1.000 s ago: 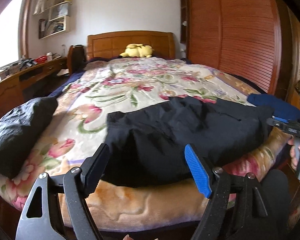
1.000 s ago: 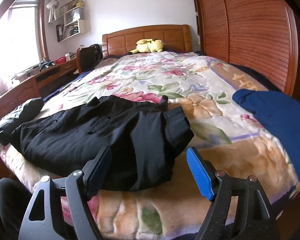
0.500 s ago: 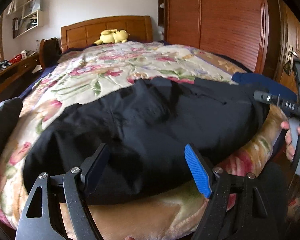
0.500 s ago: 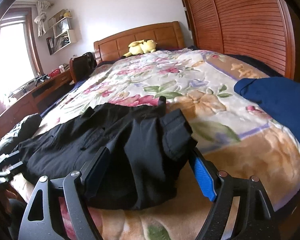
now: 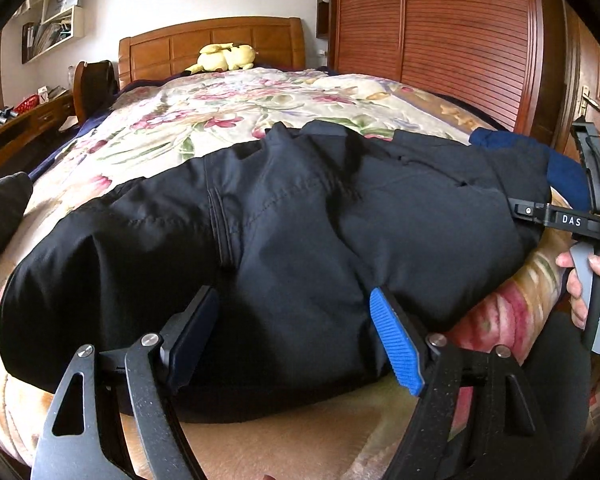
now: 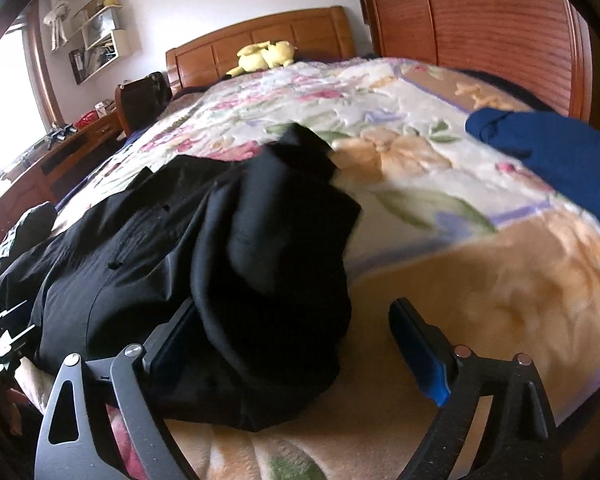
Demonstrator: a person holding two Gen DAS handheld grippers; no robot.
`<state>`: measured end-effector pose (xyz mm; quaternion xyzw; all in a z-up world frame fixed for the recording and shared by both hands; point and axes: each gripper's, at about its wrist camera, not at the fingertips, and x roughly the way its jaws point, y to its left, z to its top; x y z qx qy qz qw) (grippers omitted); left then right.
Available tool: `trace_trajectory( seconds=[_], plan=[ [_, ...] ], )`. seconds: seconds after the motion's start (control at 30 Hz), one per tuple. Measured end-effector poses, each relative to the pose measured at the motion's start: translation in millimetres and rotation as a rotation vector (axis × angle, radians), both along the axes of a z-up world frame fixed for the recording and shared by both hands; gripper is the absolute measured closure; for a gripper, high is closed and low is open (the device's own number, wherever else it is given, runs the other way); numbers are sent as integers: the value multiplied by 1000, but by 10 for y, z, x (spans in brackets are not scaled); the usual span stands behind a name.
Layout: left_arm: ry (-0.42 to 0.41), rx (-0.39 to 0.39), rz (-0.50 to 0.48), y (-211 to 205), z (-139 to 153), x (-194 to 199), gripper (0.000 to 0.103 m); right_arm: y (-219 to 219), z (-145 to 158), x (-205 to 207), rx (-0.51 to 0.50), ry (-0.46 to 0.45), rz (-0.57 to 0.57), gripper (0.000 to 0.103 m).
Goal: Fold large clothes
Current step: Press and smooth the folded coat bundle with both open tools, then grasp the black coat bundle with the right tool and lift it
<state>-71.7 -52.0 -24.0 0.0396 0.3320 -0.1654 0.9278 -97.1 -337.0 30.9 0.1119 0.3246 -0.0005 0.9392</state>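
A black garment [image 5: 300, 240] lies crumpled across the near end of the bed [image 5: 236, 116], on a floral blanket. The left gripper [image 5: 294, 336] is spread wide, its two fingers straddling the garment's near edge with cloth between them, nothing clamped. The right gripper [image 6: 292, 344] is also spread wide at the garment's other end: the dark finger [image 6: 172, 340] sits against the cloth, the blue finger [image 6: 416, 344] over bare blanket beside it. A blue cloth [image 6: 560, 152] lies apart, to the right.

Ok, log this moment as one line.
phase: reaching | left gripper: open over black garment hem | right gripper: open at its edge | blue garment: aside
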Motion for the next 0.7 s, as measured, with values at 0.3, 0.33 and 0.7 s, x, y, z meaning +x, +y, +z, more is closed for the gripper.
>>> trace_trajectory(
  seconds=[0.3,0.33,0.7],
  plan=[
    [-4,-6,0,1,-5,-5,24,23,38,17,7,3,51,23],
    [-3,-7,-1,8,-6,1,24,34,37,19,5,2,57,25],
    [-9,-6,2,14,-3,1,24,28,-5,83,22,5,108,55]
  ],
)
